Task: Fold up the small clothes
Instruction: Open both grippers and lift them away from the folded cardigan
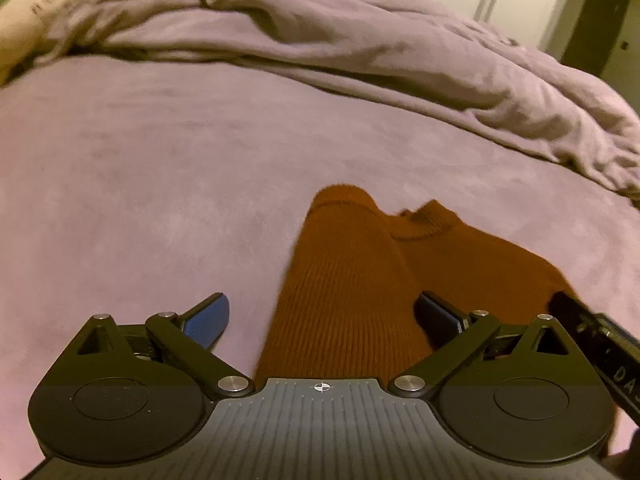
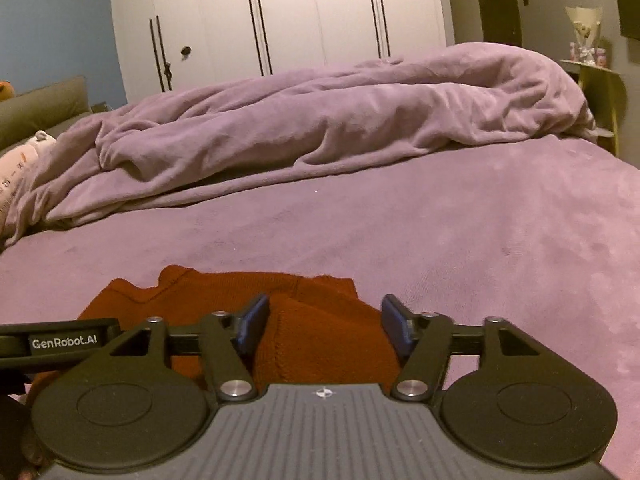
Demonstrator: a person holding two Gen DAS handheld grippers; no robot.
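While both tongs hung spread above the bed, the scene read as follows, nearest first.

Left gripper (image 1: 324,320): jaws stood wide apart, holding nothing; one blue pad (image 1: 208,320) sat over bare bedcover, the other over the knit.

Right gripper (image 2: 324,326): jaws parted to a moderate gap, straddling a raised fold of the sweater without visibly pinching it; whether the pads touched the cloth could not be told.

Sweater (image 1: 352,280): a small rust-orange ribbed knit lay on the near part of the bed, just ahead of both grippers, apparently part-folded, with a sleeve (image 1: 340,216) laid lengthwise over the body and the round collar (image 1: 430,220) pointing away.

Step in hand: probably the next fold, judging by the layers. To do it well, each gripper should close on a full thickness of the near edge, both should lift together, and the edge should be carried level toward the collar so the sleeve does not slide out.

Handling: the knit looked thick, soft and stretchy, likely to sag between two grips.

Bedcover (image 2: 480,240): mauve, plush, slightly napped, smooth and flat.

Duvet (image 2: 320,128): same mauve, heaped in rumpled folds along the far edge of the bed.

Pillow (image 1: 44,12): pale, printed, at the far left corner.

Wardrobe (image 2: 280,12): white flat doors with slim dark handles, behind the bed.
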